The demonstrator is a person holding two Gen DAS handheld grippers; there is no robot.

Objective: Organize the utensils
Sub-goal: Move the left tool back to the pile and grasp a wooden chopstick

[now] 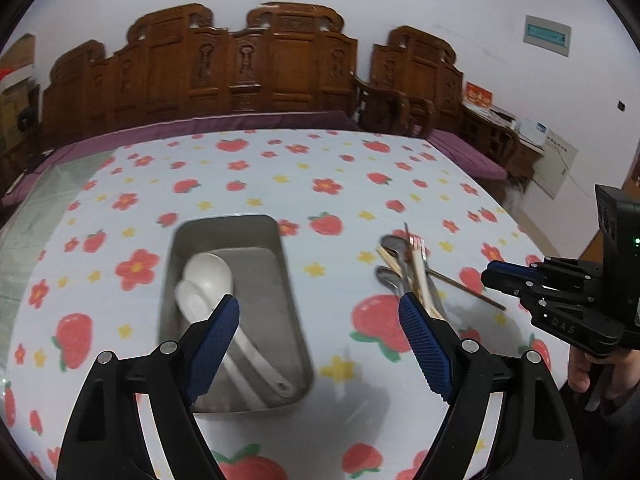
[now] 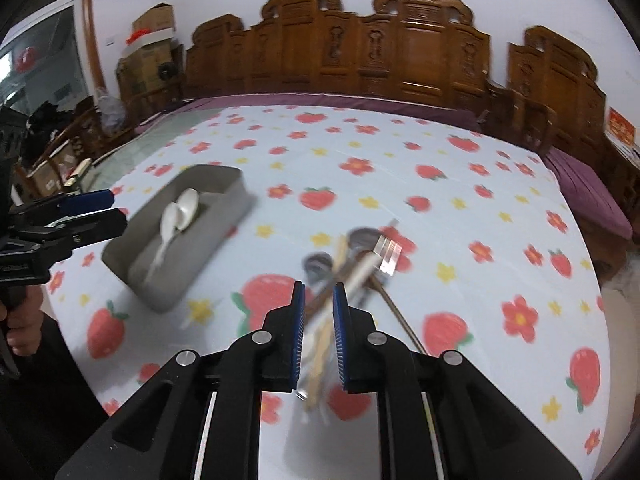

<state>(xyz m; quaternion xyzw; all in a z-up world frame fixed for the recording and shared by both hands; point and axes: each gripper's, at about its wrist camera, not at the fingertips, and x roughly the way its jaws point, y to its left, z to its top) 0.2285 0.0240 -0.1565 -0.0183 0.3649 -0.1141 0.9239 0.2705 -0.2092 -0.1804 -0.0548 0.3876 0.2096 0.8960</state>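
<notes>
so the whole thing turns on the utensil pile vs the metal tray: the pile sits on the worktop well off to the tray's right, and it's the right hand-held gripper that's right over it, pads nearly together with the handle ends poking up between them. too blurry to say if it's actually clamping anything yet, so i can't tell. the pile is metal spoons, chopsticks and one darker stick, crossed over each other, long axes running roughly away from that gripper, bowls at the far end. the left hand-held gripper is spread wide with nothing in it, hovering at the tray's near end, so it's nearer the tray than the pile. tray already has two white spoons lying lengthwise in it. my guess is the right one carries stuff leftward to the tray. writing: only faint "das" lettering on the right gripper's body in the left view, wall signs too blurry to read.
</notes>
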